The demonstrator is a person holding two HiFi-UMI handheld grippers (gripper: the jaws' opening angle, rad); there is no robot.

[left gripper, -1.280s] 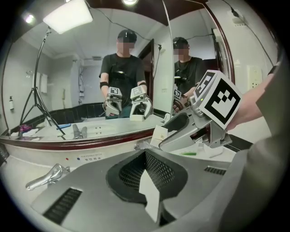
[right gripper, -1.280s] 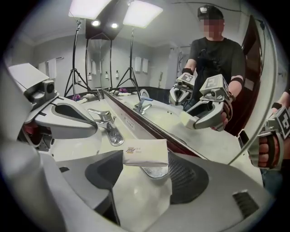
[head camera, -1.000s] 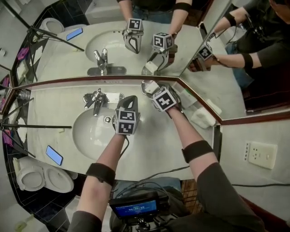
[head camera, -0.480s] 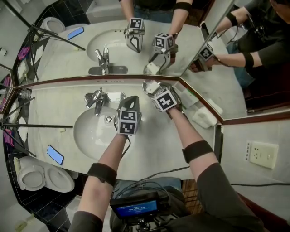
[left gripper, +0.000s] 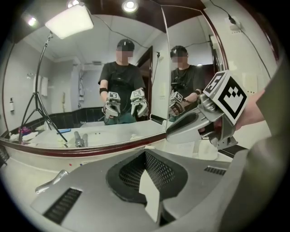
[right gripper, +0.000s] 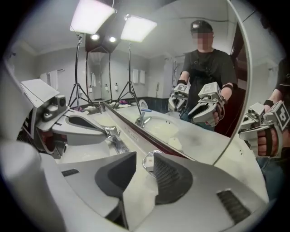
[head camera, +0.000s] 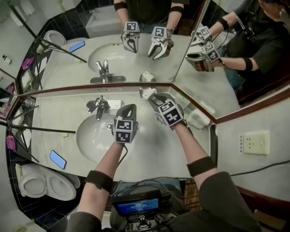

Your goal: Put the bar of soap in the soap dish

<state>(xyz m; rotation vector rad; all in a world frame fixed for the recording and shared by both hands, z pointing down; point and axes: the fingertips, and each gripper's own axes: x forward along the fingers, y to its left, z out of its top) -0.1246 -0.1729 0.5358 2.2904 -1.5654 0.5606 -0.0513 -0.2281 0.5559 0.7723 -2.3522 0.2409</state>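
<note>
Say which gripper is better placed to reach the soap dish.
Right: the right gripper, jaws just closing on nothing, points at the round metal soap dish holding the white soap; left gripper sits farther.

Counter (head camera: pixel 154 152): pale stone, oval sink (head camera: pixel 93 136).
Mirror (head camera: pixel 113 59): angled panels, dark-red trim.
Wall: white, outlet (head camera: pixel 253 142) at right.
Floor (head camera: pixel 54 210): dark tiles, toilet (head camera: pixel 34 183).
Light: bright panels (right gripper: pixel 90 16) on stands.

Bright, even white light throughout. Two light panels (right gripper: pixel 93 13) blow out at the upper left of the right gripper view; a softbox (left gripper: pixel 68 21) and ceiling spots (left gripper: pixel 130 6) glare along the top of the left gripper view. Shadows on the pale tabletop (head camera: pixel 154 149) are faint. Both gripper views bend strongly toward dark corners, and the left claw (left gripper: pixel 146 154) and right claw (right gripper: pixel 144 157) loom slightly soft
</note>
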